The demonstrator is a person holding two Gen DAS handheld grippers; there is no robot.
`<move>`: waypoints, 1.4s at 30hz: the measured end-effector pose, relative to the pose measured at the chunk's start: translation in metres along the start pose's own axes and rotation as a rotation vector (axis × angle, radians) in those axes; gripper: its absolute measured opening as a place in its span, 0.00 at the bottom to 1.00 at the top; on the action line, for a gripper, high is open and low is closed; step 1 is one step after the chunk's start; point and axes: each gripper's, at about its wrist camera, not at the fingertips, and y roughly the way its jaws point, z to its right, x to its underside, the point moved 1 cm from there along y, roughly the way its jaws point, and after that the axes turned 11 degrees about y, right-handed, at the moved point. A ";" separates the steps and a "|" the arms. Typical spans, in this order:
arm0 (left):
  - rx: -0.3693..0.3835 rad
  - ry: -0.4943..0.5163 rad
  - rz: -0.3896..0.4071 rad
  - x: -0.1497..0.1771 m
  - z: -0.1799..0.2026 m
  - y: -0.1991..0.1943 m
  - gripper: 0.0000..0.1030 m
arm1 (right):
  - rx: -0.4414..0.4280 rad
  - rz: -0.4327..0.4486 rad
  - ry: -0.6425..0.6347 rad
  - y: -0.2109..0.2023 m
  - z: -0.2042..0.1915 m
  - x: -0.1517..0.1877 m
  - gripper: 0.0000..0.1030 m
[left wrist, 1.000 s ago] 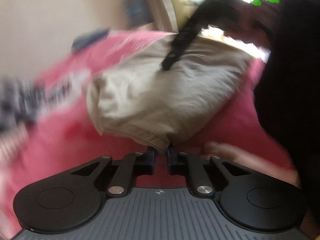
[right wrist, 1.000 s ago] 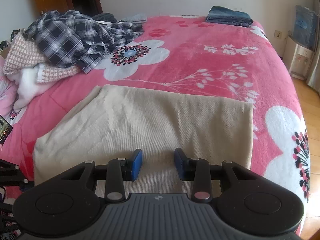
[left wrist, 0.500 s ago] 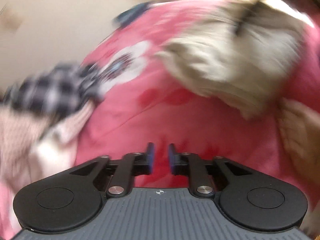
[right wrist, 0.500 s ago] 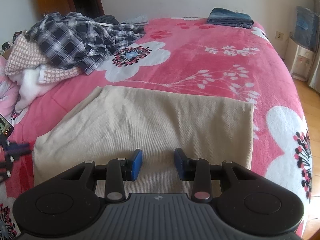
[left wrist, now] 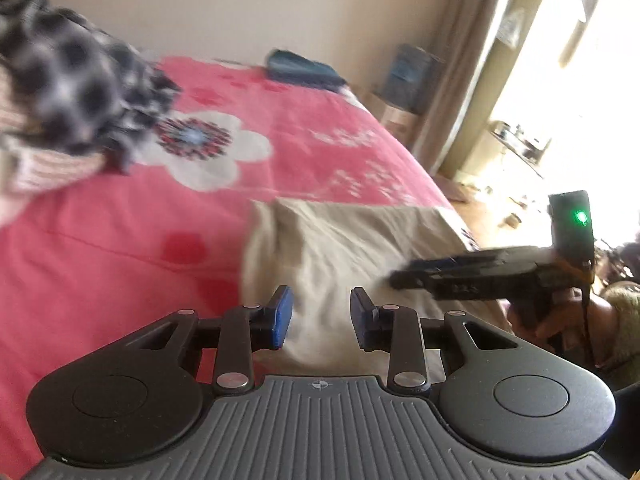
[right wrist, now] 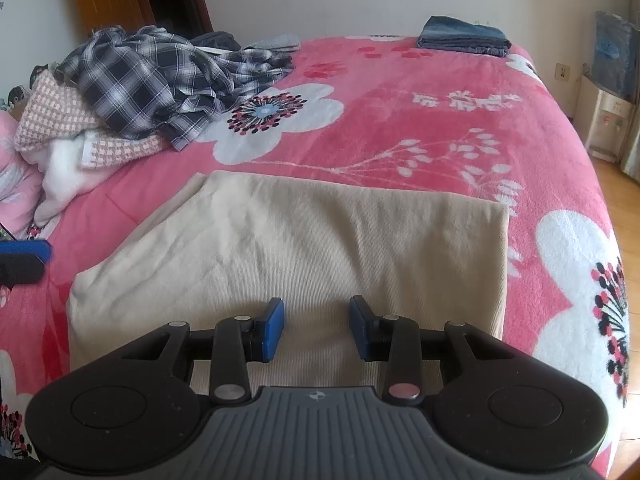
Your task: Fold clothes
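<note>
A beige garment (right wrist: 288,248) lies folded flat on the pink flowered bedspread (right wrist: 420,128). It also shows in the left wrist view (left wrist: 352,248). My right gripper (right wrist: 317,328) is open and empty, just above the garment's near edge. My left gripper (left wrist: 321,322) is open and empty over the garment's left end; its blue fingertip (right wrist: 28,250) shows at the left edge of the right wrist view. The right gripper's body (left wrist: 480,276) shows from the side in the left wrist view.
A heap of unfolded clothes, with a black-and-white plaid shirt (right wrist: 152,80) and a pink checked piece (right wrist: 52,120), lies at the far left of the bed. Folded jeans (right wrist: 464,36) sit at the far edge. The bed's right edge drops to a wooden floor (right wrist: 624,200).
My left gripper let go of the beige garment's edge, swung away to the left, came back over the garment's left end and opened. The right gripper has stayed still and open.
</note>
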 end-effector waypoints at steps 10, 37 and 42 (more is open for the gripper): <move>-0.005 -0.274 0.001 0.023 -0.058 0.000 0.41 | 0.030 -0.041 -0.100 -0.003 -0.017 -0.011 0.38; 0.460 -0.558 0.020 0.037 -0.086 0.063 0.11 | -0.244 -0.038 -0.080 0.002 -0.058 -0.068 0.38; 0.559 -0.792 0.004 0.063 -0.111 0.078 0.11 | -0.291 -0.025 -0.122 -0.004 -0.060 -0.081 0.38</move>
